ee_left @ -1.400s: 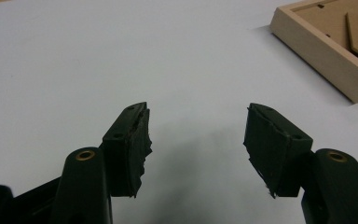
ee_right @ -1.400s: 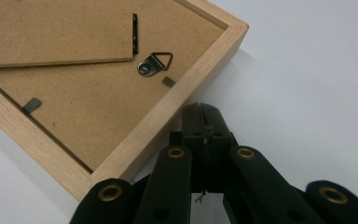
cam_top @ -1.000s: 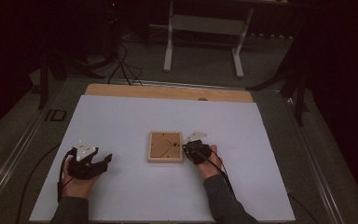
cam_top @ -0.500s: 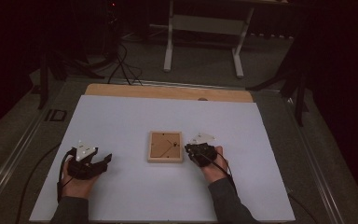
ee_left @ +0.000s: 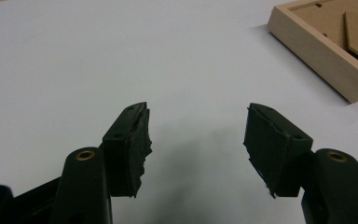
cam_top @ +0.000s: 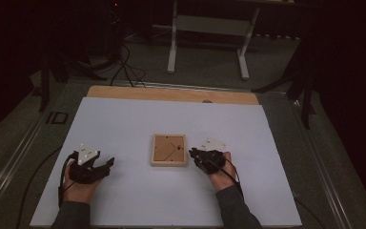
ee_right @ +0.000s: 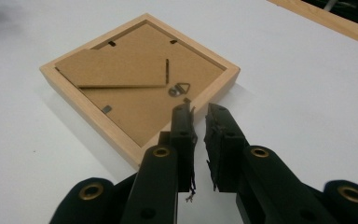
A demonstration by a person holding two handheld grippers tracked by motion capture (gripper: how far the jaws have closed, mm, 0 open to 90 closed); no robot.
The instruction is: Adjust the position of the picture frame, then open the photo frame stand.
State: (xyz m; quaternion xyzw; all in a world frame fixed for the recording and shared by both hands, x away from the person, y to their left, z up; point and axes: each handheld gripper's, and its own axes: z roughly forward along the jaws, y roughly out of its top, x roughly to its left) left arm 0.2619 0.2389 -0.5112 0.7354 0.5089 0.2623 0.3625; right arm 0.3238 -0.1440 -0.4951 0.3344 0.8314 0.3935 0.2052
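My right gripper (ee_right: pixel 199 112) has just been opening — its jaws now stand a narrow slit apart with nothing between them, their tips over the near edge of the picture frame (ee_right: pixel 140 88). Compared with a second ago, that hand has drawn back a little from the frame's right side, so I judge the touch on it is finished. The frame lies back-up, its cardboard stand (ee_right: pixel 116 70) folded flat, at the middle of the white table (cam_top: pixel 124 124). My left gripper (ee_left: pixel 198 135) rests well left — jaws wide, empty.
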